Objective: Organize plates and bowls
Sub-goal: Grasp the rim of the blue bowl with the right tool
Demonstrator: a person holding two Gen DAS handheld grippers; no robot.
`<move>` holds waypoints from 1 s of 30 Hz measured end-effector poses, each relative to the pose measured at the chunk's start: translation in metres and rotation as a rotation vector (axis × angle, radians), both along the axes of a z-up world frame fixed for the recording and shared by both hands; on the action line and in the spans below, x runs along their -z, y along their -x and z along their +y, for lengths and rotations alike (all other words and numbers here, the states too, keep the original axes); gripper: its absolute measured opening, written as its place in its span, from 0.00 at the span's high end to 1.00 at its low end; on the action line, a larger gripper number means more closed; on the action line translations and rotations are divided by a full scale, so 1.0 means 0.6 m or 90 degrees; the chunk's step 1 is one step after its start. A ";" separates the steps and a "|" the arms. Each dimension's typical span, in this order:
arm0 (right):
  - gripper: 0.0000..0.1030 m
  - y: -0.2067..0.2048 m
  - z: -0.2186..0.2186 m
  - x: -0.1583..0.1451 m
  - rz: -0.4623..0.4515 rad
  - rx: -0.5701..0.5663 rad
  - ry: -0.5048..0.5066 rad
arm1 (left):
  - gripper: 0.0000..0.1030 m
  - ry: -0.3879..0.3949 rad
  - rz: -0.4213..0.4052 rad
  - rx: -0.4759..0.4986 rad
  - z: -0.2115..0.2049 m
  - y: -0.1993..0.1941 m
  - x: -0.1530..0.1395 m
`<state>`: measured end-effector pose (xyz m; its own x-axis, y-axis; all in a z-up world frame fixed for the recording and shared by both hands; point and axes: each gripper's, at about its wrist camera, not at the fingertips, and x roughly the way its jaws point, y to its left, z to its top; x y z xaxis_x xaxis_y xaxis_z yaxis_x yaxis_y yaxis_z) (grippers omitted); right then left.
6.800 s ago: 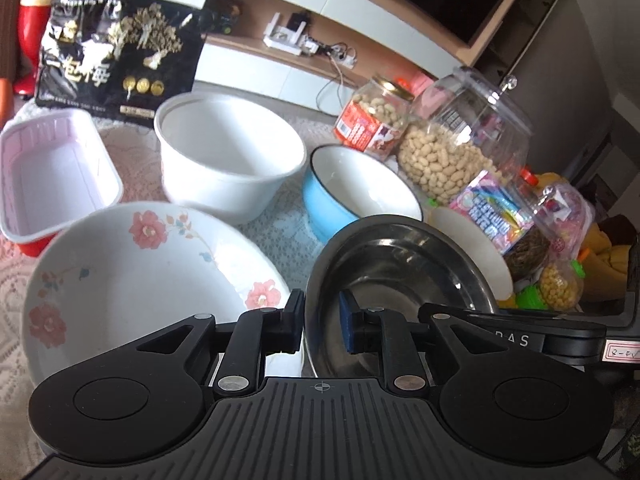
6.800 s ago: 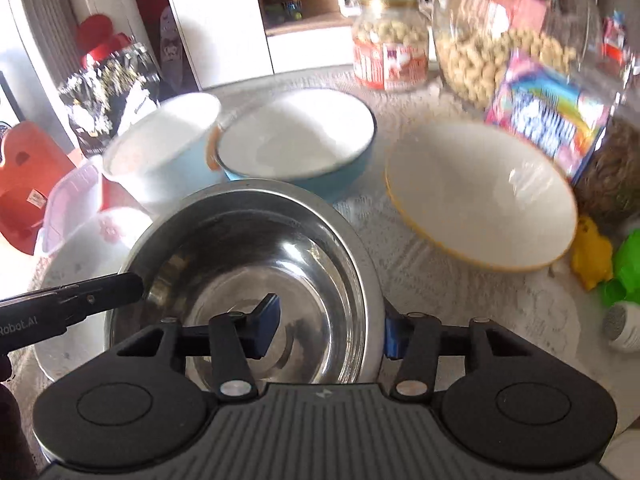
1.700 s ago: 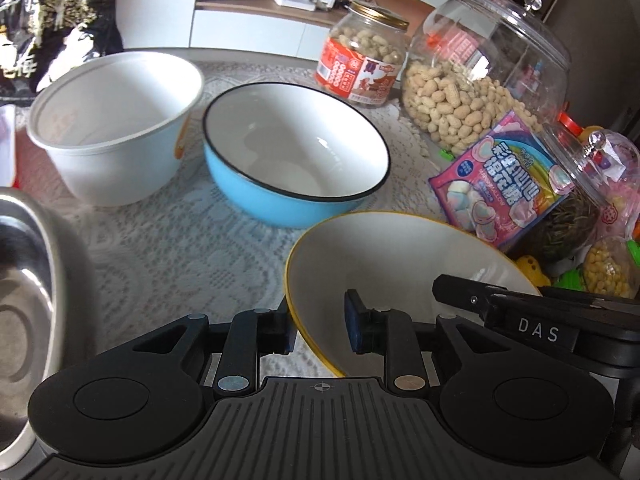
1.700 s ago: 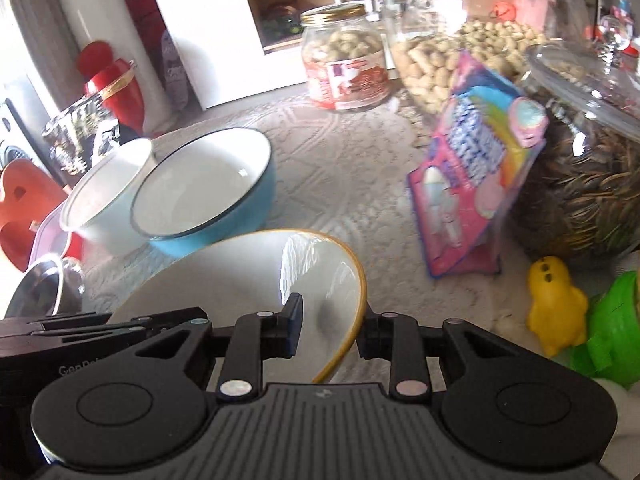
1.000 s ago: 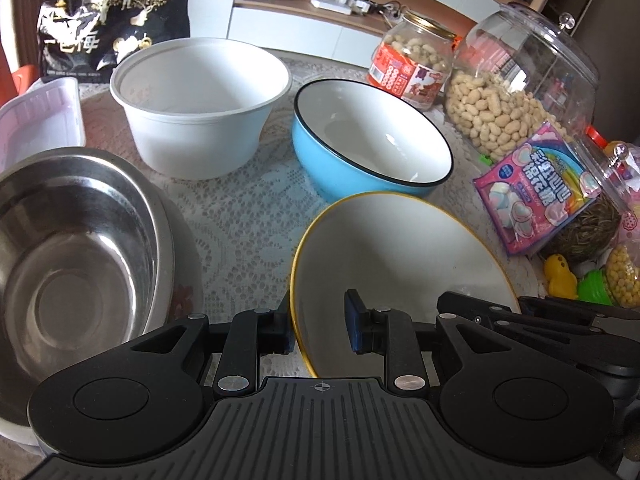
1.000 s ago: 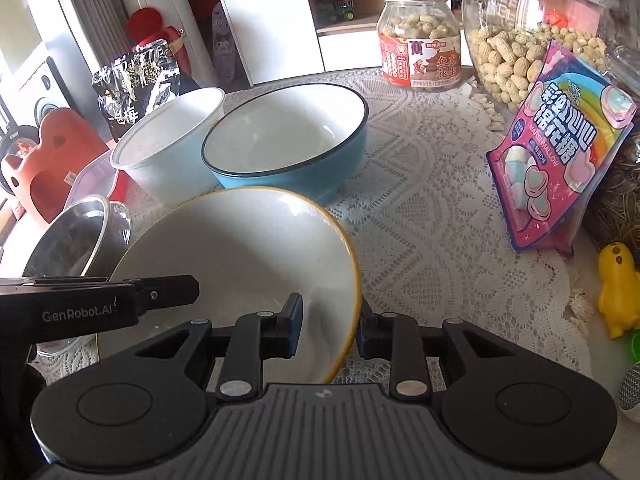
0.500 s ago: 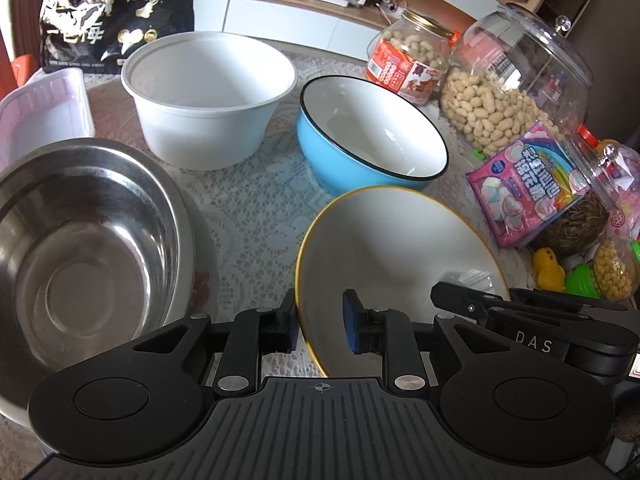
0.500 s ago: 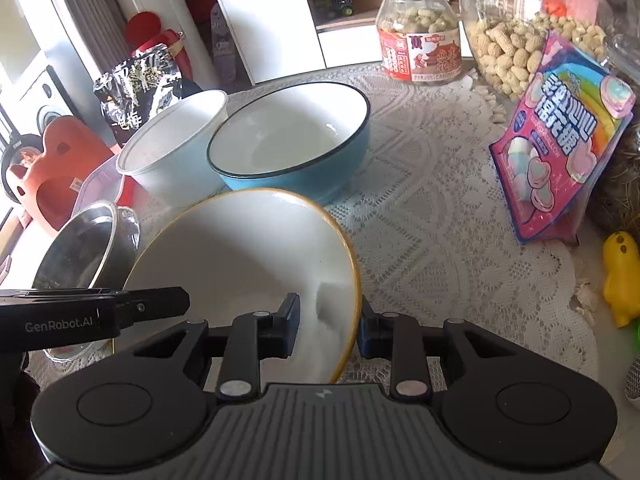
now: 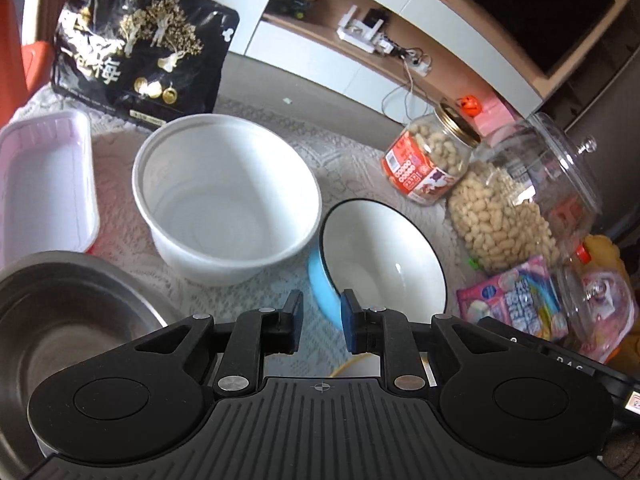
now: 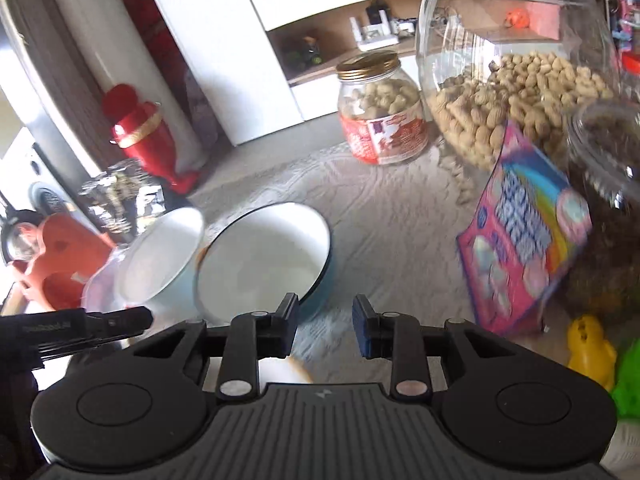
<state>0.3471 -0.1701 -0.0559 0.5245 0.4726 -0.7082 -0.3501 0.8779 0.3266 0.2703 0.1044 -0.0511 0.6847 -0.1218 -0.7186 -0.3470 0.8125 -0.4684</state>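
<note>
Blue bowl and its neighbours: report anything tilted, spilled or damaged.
Nothing stands out. The blue bowl sits upright and empty beside the white tub. The steel bowl is upright too. No spill shows on the lace cloth. The right wrist view is blurred, so fine damage cannot be ruled out.

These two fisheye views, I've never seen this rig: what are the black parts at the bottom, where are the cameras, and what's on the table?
Each picture comes from a camera mounted on a hand-held gripper, looking forward along its fingers. The black parts are the left gripper and the right gripper; both are open and hold nothing. On the lace tablecloth stand a white plastic tub, a blue enamel bowl with a white inside, a steel bowl, a pink tray, two peanut jars and a pink candy bag. A yellow-rimmed bowl's edge peeks out beneath the left gripper.
</note>
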 end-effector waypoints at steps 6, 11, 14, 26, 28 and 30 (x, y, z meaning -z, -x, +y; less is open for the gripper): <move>0.66 -0.117 0.049 0.034 0.112 -0.011 0.024 | 0.75 0.017 0.042 0.008 0.016 -0.080 0.047; 0.60 -0.172 0.079 0.080 0.175 -0.020 0.011 | 0.75 -0.001 0.060 0.032 0.000 -0.120 0.060; 0.60 -0.182 0.111 0.103 0.215 -0.054 0.004 | 0.72 -0.034 0.075 0.046 -0.011 -0.142 0.059; 0.74 -0.164 0.053 0.097 0.178 -0.044 0.028 | 0.68 -0.043 0.114 0.152 -0.070 -0.174 0.074; 0.74 -0.171 0.041 0.113 0.206 -0.036 0.021 | 0.67 -0.049 0.112 0.161 -0.079 -0.181 0.069; 0.74 -0.172 0.036 0.125 0.213 -0.041 0.016 | 0.66 -0.070 0.122 0.167 -0.089 -0.193 0.070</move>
<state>0.4502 -0.1487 -0.1310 0.2311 0.4778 -0.8475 -0.2827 0.8665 0.4114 0.3862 0.0510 -0.0932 0.4919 -0.1899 -0.8497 -0.1926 0.9280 -0.3189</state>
